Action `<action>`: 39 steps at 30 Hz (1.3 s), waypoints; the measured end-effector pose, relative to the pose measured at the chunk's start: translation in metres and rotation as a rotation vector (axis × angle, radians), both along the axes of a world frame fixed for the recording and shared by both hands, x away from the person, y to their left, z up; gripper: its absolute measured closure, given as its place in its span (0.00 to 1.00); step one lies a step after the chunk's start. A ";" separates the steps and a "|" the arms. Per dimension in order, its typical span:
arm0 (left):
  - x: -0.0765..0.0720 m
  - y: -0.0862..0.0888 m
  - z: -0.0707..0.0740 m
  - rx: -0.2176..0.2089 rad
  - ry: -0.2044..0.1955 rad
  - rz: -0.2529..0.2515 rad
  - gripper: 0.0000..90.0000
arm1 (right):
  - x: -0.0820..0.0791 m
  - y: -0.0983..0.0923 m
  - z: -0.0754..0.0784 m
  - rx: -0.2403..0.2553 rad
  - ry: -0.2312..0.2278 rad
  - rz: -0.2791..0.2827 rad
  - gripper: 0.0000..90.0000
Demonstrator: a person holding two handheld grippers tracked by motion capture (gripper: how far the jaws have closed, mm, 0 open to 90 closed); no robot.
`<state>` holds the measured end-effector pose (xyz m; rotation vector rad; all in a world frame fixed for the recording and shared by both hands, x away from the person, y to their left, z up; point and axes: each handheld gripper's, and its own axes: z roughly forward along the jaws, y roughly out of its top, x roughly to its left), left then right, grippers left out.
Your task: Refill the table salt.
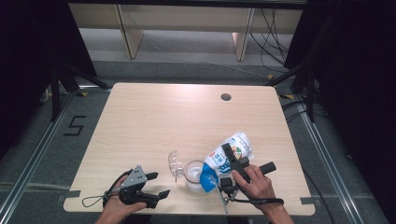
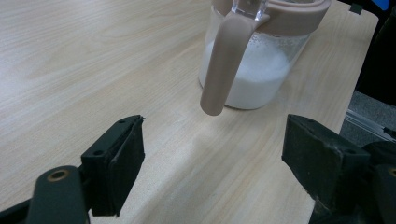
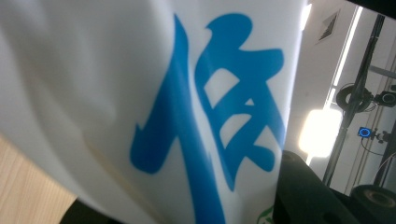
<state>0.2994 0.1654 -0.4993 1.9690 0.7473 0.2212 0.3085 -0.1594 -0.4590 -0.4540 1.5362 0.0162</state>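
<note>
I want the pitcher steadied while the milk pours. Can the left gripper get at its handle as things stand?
Probably yes: the left gripper is open, bare table lies between it and the pitcher's handle, which faces it.

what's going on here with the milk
A person is pouring from a milk bag into a clear jug near the table's front edge. The right gripper is shut on the tilted bag, its blue end over the jug, which already holds some white liquid. The left gripper rests open beside the jug.
</note>
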 end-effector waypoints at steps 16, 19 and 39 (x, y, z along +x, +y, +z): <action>0.000 0.000 0.000 0.004 -0.002 0.000 0.23 | 0.000 0.000 0.000 -0.008 -0.007 -0.008 0.85; 0.000 0.000 0.000 0.002 0.000 0.002 0.23 | 0.000 0.001 0.001 -0.024 -0.017 0.003 0.85; 0.000 0.000 0.000 -0.001 -0.001 0.000 0.23 | -0.001 0.000 0.001 -0.011 -0.016 -0.004 0.86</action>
